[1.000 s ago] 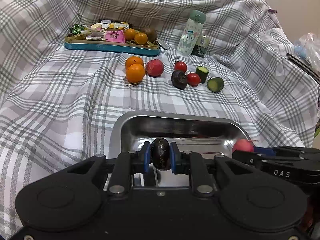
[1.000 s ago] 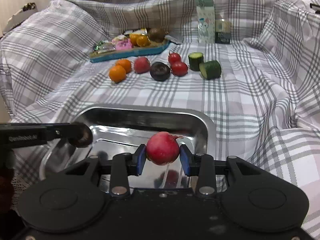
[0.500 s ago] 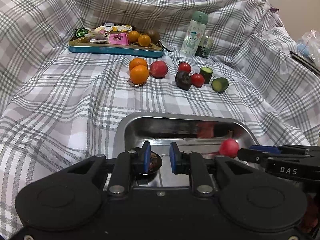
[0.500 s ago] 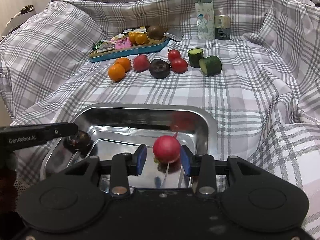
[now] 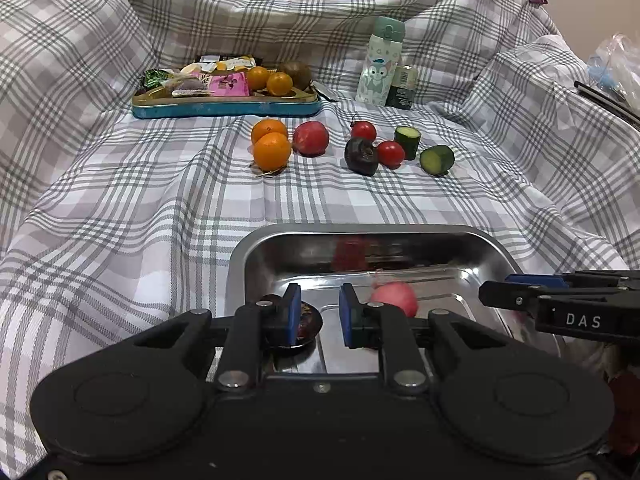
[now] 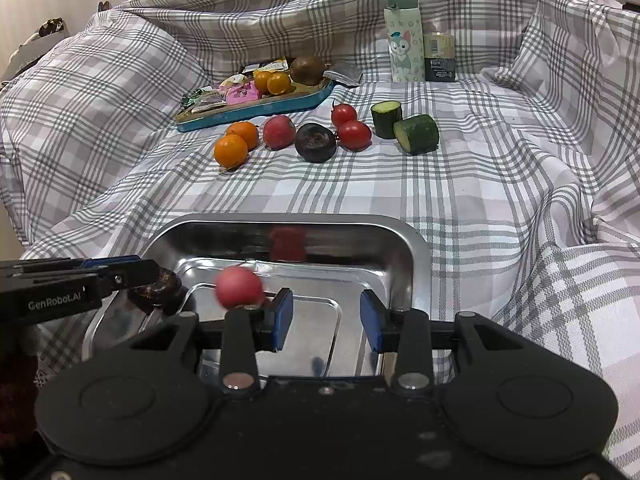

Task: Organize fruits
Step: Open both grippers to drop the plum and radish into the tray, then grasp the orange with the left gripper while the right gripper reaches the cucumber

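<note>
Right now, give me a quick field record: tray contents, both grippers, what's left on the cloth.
tray: metal tray holds dark fruit and red fruit
left gripper: open, empty
right gripper: open, empty
cloth: two oranges, red fruit, dark fruit, two tomatoes, two cucumber pieces

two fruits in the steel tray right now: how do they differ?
Colour: the red fruit is pinkish red, the dark fruit is near black. Sharpness: the red fruit is blurred in both views, as if rolling; the dark fruit looks sharp. Place: in the right wrist view the red fruit sits mid-tray, the dark fruit by the tray's left wall. Both lie loose in the steel tray, neither gripped.
</note>
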